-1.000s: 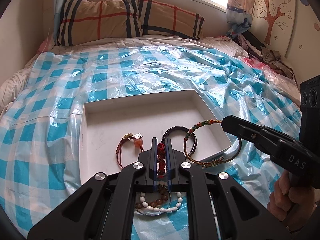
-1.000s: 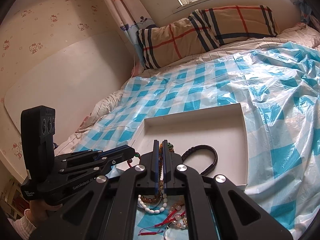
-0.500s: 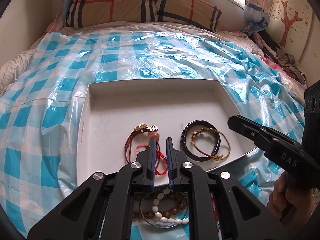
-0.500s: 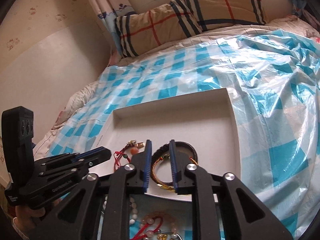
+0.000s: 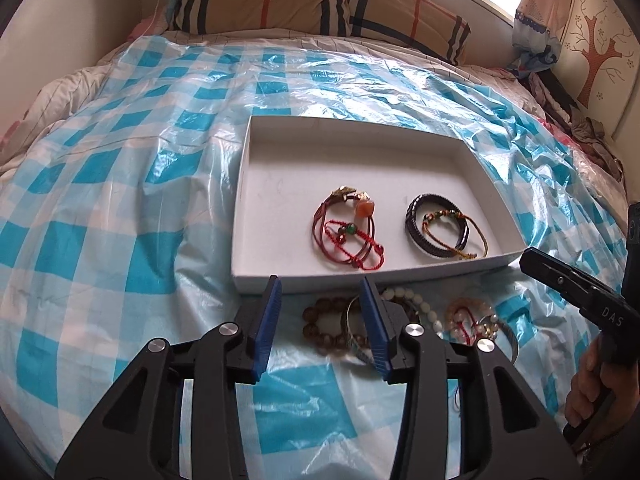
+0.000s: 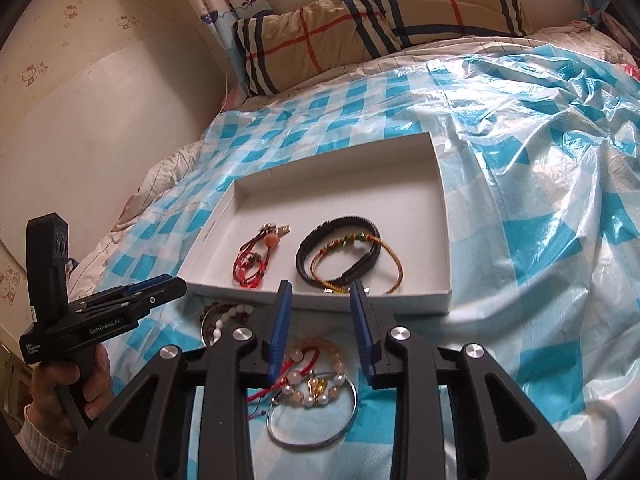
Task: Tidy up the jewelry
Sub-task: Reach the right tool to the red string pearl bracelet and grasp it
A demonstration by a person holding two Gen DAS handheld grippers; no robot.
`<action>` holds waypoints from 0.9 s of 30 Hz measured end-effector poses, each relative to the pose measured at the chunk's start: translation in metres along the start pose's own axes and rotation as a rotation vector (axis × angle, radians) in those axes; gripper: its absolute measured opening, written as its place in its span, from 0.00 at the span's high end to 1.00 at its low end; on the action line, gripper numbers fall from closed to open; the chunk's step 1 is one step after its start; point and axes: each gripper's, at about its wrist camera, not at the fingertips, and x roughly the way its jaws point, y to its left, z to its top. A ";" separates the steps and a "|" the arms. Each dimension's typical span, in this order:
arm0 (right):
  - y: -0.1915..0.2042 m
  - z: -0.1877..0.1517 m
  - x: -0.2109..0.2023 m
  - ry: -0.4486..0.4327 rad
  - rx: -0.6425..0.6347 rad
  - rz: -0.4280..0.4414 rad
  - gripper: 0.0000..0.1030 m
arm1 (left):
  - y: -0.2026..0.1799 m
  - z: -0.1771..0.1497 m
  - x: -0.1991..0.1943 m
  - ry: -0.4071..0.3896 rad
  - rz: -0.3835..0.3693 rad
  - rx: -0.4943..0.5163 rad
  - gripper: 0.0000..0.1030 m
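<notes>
Four bracelets already lie in the white box lid (image 5: pixel 240 216) on the bed: two red cord bracelets (image 5: pixel 346 236) at its left, a black braided bracelet (image 5: pixel 436 224) with a yellow-green cord bracelet (image 5: pixel 456 236) overlapping it at its right. The rest lie on the checked plastic sheet (image 5: pixel 120 200) just in front of the lid: a brown bead bracelet (image 5: pixel 320 328), a white bead bracelet (image 5: pixel 420 304), a pink bead bracelet with red cord (image 6: pixel 316 364) and a thin metal bangle (image 6: pixel 316 420).

All of these look light. The bead strings are probably limp and will sag and swing once lifted, and round beads may slip from flat pads, so a pinch across one strand, between beads or on the cord, seems safest. The bangle is stiff and smooth; its rim is the place to hold. The sheet looks slick and could bunch under a low approach.

The left claw (image 5: pixel 320 320) stands wide open and empty, over the brown beads. The right claw (image 6: pixel 320 328) is likewise spread and empty, above the pink beads.
</notes>
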 end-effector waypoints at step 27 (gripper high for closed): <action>0.041 -0.054 0.007 0.170 -0.230 -0.089 0.46 | -0.027 -0.045 -0.018 0.055 -0.024 0.161 0.54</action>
